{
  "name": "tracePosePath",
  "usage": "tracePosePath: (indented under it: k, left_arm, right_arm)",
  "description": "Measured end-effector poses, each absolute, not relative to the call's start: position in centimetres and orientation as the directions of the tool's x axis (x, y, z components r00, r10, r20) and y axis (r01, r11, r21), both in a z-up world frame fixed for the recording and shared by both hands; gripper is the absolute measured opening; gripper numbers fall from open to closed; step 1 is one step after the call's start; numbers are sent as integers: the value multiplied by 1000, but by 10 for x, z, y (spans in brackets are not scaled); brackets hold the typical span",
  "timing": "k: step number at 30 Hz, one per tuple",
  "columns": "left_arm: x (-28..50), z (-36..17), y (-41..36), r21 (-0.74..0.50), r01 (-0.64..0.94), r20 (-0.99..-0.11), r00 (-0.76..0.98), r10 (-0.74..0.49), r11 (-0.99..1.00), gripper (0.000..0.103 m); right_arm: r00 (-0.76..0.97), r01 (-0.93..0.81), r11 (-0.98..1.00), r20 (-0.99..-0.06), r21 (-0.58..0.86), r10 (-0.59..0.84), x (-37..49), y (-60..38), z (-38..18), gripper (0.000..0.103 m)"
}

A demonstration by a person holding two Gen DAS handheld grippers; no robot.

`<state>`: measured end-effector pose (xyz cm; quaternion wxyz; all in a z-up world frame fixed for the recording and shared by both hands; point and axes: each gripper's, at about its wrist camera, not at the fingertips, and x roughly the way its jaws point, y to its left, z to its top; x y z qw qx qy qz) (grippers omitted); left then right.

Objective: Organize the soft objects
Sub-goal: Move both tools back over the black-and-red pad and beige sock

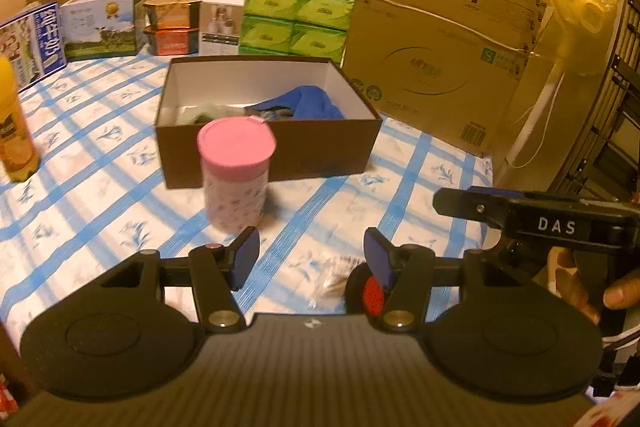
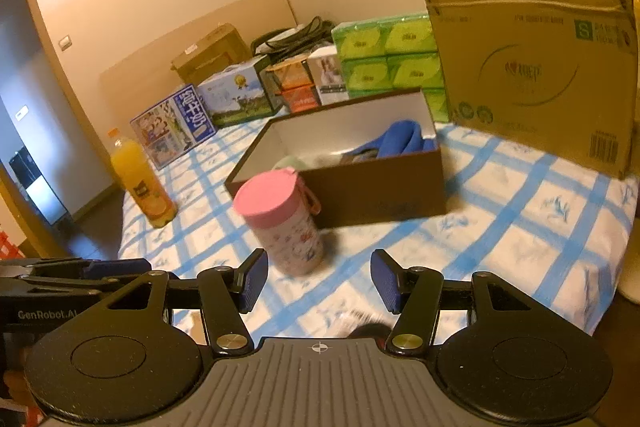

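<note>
Two tools are in my hands, and both stand about half wide with nothing between their pads. My left tool [image 1: 311, 259] hovers over the blue-checked cloth [image 1: 100, 163] of the counter, and just under its right pad lies a small dark thing with a red round face [image 1: 370, 293]; I cannot tell what it is. My right tool [image 2: 319, 281] hovers beside it, also empty, and in the left wrist view it shows at the right edge with my fingers [image 1: 620, 293] on its handle.

Ahead of both tools stands a cup with a pink lid [image 1: 236, 171], upright, just in front of the brown open box [image 1: 272, 155]. Inside this box lies a blue cloth [image 1: 312, 103] toward the right wall, and a pale greenish soft thing [image 1: 200, 113] lies toward the left; between them is something dark that I cannot make out.

At the left side of the counter stands an orange juice bottle [image 2: 142, 183]. Behind the box, along the wall, I see green tissue packs [image 1: 296, 23], several printed cartons [image 1: 100, 23] and a big cardboard box [image 1: 436, 55] standing on its edge.
</note>
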<state>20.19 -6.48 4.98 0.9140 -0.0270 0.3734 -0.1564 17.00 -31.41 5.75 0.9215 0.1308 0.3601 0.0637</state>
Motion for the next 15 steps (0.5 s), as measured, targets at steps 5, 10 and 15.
tracePosePath:
  k: [5,10,15]
  left_arm:
    - [178,49,-46,-163,248,-676,677,-292,955,55]
    - [158,47,-29,-165,230,-675,682,-279,959,55]
    - [143,40,-16,-153,196,-684,686,-247,968,55]
  right_arm:
    - [718,-26,958,-661,286,217,151,-293,55,57]
    - [703,-28,958,-676,285,222,137,-278,50,57]
    - [680,-16,960,-701,280,216,126,-267,39,57]
